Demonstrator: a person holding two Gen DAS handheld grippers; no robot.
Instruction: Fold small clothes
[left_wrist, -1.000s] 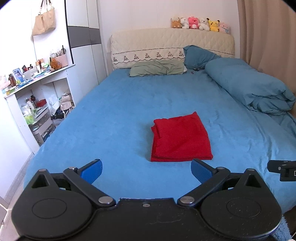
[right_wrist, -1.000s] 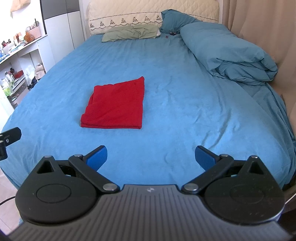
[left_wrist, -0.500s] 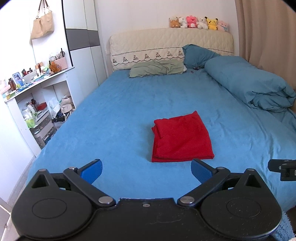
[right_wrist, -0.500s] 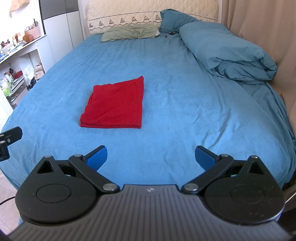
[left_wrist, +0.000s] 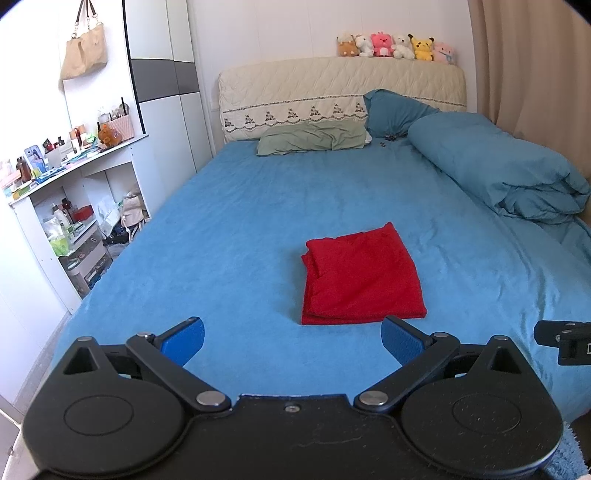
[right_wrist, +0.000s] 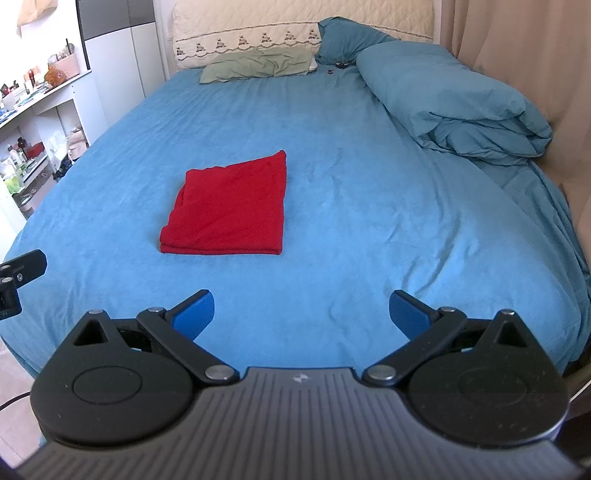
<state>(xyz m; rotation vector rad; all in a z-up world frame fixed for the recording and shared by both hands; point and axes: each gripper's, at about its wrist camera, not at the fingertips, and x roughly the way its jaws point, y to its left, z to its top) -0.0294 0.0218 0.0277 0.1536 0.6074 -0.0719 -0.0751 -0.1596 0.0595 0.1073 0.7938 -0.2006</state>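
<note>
Left gripper (left_wrist: 291, 341): jaws wide apart, empty, at the bed's (left_wrist: 236, 229) foot. The folded red cloth (left_wrist: 360, 277) lies flat mid-bed, just beyond its right pad. Only this view shows the hanging bag (left_wrist: 83, 48) and plush toys (left_wrist: 395, 46). Right gripper (right_wrist: 301, 312): also spread, empty; there the cloth (right_wrist: 231, 214) sits ahead-left

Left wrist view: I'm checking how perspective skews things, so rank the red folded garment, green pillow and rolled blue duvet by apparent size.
1. rolled blue duvet
2. red folded garment
3. green pillow

The pillow lies farthest away, so it may truly be bigger than the garment.
</note>
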